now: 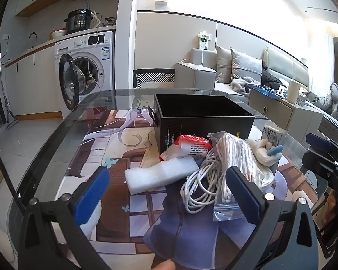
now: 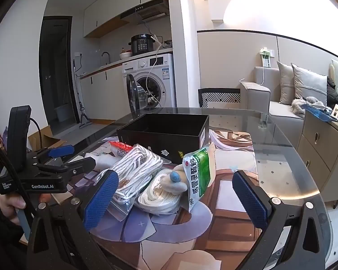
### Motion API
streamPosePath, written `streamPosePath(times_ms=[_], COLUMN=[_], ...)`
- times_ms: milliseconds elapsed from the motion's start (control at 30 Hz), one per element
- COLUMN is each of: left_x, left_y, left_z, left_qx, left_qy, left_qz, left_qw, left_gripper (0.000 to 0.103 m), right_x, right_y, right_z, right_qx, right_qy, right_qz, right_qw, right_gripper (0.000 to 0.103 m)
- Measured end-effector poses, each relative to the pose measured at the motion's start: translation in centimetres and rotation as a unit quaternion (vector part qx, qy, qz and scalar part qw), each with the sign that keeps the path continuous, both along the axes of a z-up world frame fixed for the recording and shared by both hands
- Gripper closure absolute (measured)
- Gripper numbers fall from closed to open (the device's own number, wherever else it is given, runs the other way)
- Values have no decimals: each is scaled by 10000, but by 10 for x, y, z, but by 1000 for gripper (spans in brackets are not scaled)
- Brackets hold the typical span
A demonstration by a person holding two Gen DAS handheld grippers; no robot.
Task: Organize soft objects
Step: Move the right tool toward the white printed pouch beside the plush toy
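on glass table (image 2: 281,157), kitchen behind

Glossy glass table (image 1: 56,135); matt black box (image 1: 202,121); white foam block (image 1: 160,175).

One black box (image 1: 205,117) at twelve o'clock. Two bagged bundles of white rope (image 2: 135,168) at centre. One loose white cable coil (image 1: 198,186). One white foam block (image 1: 160,175) at nine o'clock. One red-and-white packet (image 1: 189,146). One green-and-white sachet (image 2: 198,168) at three o'clock. One work glove (image 2: 175,182), blue-tipped.
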State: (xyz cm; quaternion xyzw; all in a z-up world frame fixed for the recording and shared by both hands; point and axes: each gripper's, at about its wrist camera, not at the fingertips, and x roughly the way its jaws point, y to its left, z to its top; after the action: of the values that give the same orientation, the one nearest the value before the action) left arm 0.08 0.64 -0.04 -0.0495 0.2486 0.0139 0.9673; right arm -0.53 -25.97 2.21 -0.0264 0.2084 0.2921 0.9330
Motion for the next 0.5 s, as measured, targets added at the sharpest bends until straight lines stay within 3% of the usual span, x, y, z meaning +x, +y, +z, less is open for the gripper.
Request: streamPosePath(times_ms=[500], left_x=[0], left_y=[1], left_z=[0], left_qx=[-7], left_qy=[-12], left_qz=[5], left_qw=[10000], left_gripper=[0], right_x=[0], right_y=[-3], right_z=[2], right_qx=[28], right_qy=[0], right_qz=[18], right_qw=[10000], right_gripper=[0])
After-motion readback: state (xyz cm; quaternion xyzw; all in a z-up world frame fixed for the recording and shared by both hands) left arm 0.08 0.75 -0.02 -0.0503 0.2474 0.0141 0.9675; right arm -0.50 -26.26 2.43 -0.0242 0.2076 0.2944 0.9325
